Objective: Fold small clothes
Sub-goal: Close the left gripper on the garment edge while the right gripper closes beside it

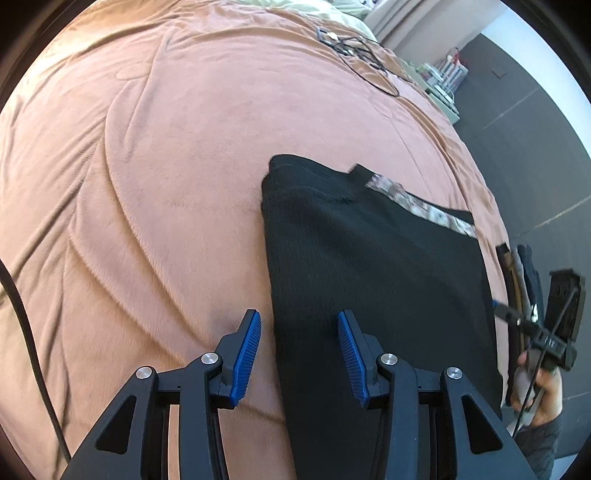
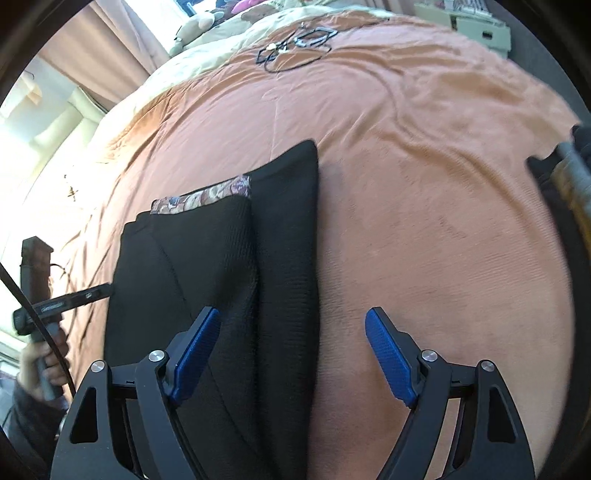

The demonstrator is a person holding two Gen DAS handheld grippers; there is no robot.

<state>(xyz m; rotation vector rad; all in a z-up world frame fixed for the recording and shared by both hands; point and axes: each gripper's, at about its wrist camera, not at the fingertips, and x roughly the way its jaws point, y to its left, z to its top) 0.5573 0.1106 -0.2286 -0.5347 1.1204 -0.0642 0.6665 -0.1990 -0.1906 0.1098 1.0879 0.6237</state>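
A black garment (image 1: 369, 266) with a flowered band (image 1: 421, 206) lies folded lengthwise on the pinkish-brown bedspread (image 1: 147, 184). My left gripper (image 1: 298, 314) hovers open over the garment's left edge, and nothing is pinched between its blue pads (image 1: 245, 354). In the right wrist view the same garment (image 2: 221, 258) shows a long fold down its middle. My right gripper (image 2: 292, 312) stands wide open above its right edge, one finger over the cloth and the other over the bedspread (image 2: 443, 221). A hand holds each gripper, and each gripper shows at the rim of the other's view.
Tangled black cables (image 1: 354, 48) lie far up the bed. A blurred stack of folded clothes (image 2: 569, 177) sits at the bed's right side. Plush toys (image 2: 199, 26) and a pale cover lie at the head. Dark floor (image 1: 535, 147) runs past the bed's edge.
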